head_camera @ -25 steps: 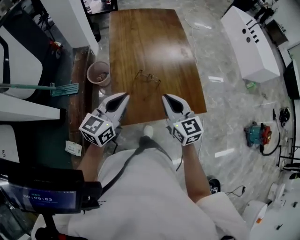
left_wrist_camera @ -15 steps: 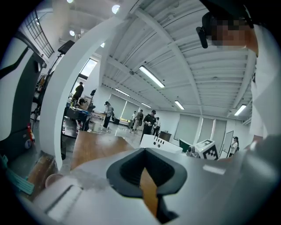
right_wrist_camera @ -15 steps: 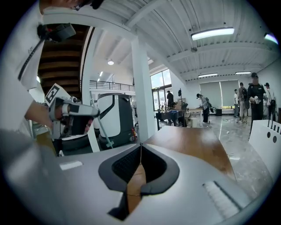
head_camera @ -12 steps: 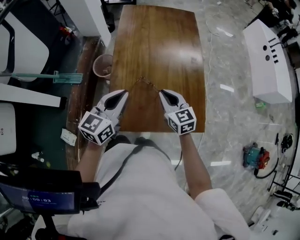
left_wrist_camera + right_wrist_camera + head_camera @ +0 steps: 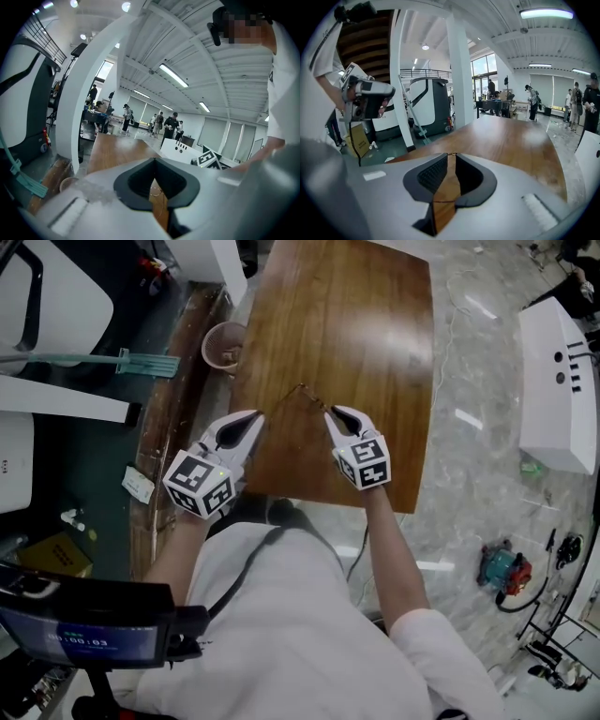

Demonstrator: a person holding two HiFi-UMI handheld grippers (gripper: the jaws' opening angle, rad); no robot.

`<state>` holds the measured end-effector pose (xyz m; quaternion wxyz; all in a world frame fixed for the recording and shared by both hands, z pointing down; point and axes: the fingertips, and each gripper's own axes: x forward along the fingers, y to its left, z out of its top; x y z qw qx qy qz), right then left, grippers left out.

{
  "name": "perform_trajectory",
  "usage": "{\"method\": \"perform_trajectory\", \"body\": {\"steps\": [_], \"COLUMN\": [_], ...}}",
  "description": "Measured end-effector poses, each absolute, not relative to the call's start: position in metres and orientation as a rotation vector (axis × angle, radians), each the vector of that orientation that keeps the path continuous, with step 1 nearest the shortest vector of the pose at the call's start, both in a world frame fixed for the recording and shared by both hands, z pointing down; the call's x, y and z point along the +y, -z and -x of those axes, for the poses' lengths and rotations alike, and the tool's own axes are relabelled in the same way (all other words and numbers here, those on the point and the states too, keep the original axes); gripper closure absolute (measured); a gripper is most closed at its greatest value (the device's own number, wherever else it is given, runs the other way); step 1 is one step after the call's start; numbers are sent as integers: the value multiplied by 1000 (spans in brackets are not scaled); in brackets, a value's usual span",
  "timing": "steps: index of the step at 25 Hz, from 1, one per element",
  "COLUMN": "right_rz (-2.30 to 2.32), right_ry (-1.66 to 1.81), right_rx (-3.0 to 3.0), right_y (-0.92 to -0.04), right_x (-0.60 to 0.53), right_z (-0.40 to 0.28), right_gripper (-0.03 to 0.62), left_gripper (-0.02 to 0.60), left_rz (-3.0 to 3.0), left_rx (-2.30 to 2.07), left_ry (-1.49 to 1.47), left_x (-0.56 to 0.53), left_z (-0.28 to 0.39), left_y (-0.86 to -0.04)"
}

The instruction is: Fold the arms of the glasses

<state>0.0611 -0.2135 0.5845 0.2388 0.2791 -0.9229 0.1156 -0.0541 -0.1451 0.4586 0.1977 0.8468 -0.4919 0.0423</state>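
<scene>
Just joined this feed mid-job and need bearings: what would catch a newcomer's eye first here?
The long wooden table fills the head view's middle, thin wire glasses lying near its close end. The left hand-held gripper, shut, and the right hand-held gripper, jaws opening and gripping nothing, point at them from either side. A pinkish bucket stands beside the table's left edge.
</scene>
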Motion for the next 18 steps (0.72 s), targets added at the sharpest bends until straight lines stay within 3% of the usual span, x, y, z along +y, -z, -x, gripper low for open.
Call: {"method": "perform_trajectory", "body": {"steps": [18], "right_rz": [-659], "right_ry": [-293], "right_rx": [-2235], "right_y": [-668], "right_x": [-246], "right_z": [-42], "right_gripper": [502], "left_gripper": [577], "left_rz": [-2332], "left_rx": [-1278], "left_ry": [-202], "left_x": [-158], "left_z": [86], "left_y": [-488]}}
